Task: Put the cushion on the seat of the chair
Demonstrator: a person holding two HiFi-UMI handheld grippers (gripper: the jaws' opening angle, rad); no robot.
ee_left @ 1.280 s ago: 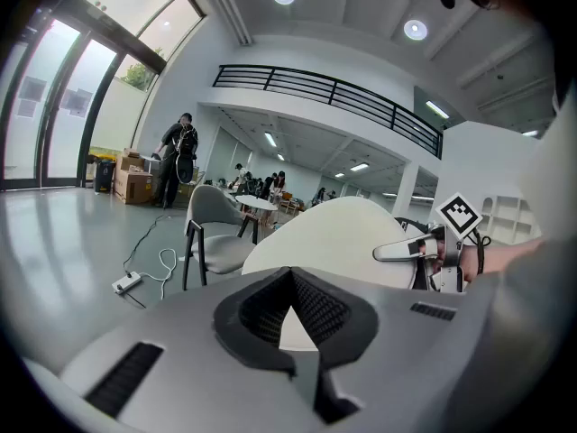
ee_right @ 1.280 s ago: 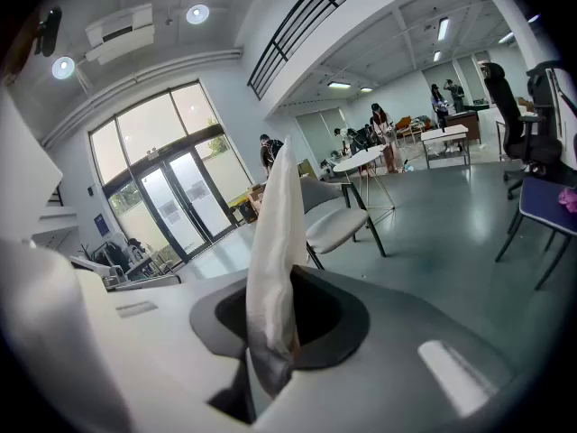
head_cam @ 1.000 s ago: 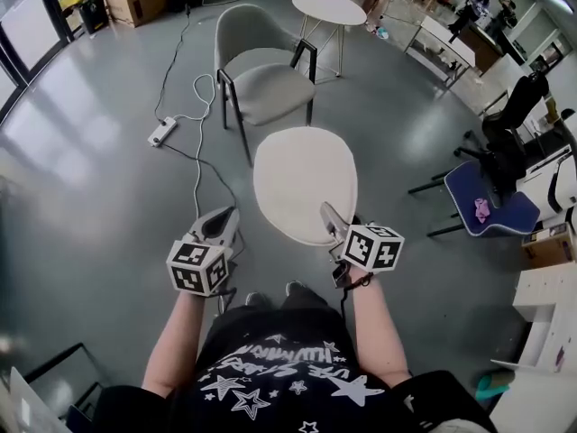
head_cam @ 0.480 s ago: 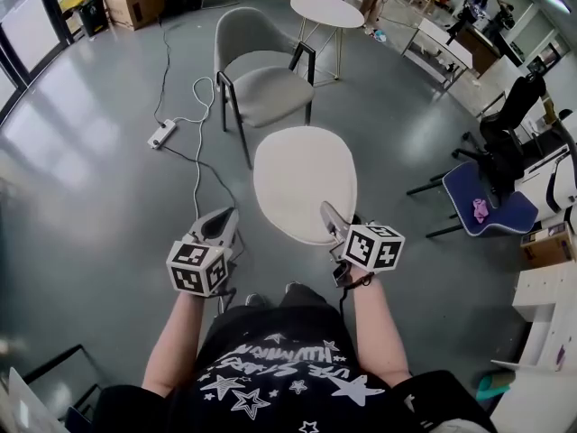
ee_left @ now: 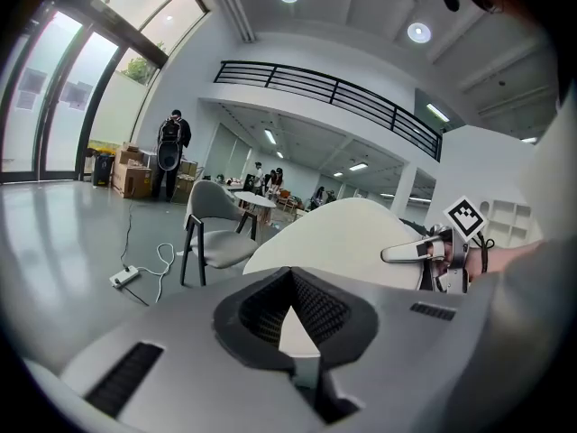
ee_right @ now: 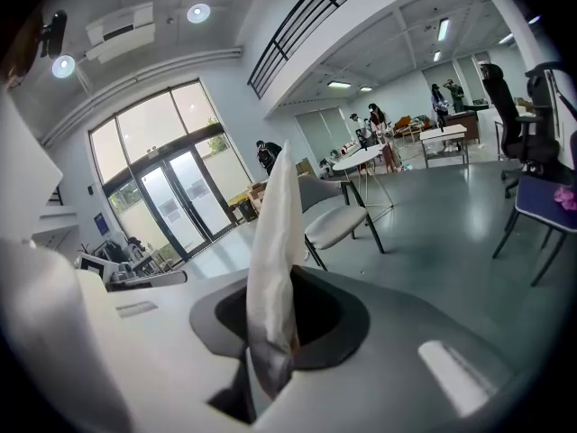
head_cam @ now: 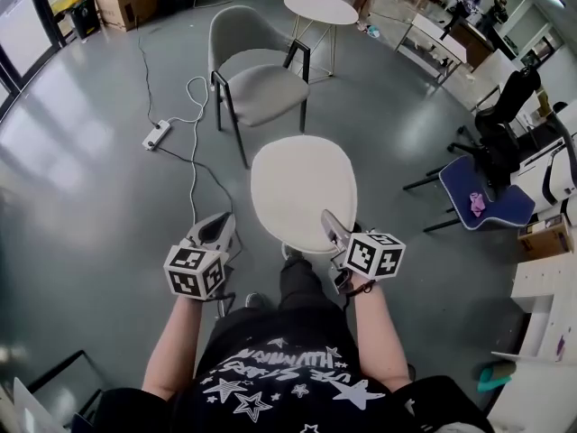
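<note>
Grey floor (head_cam: pixel 90 179), chair (head_cam: pixel 266 93) ahead; right gripper (head_cam: pixel 330 221) is pinching cushion (head_cam: pixel 302 183) rim (likely light, semi-stiff); left gripper (head_cam: pixel 216 229) is sitting closed, empty.

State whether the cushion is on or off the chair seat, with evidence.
Off. The right gripper grips the cushion by its edge, short of the chair, whose seat is bare.

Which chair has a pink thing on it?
The blue chair at the right, with the pink thing on its seat. The grey chair ahead carries none.
</note>
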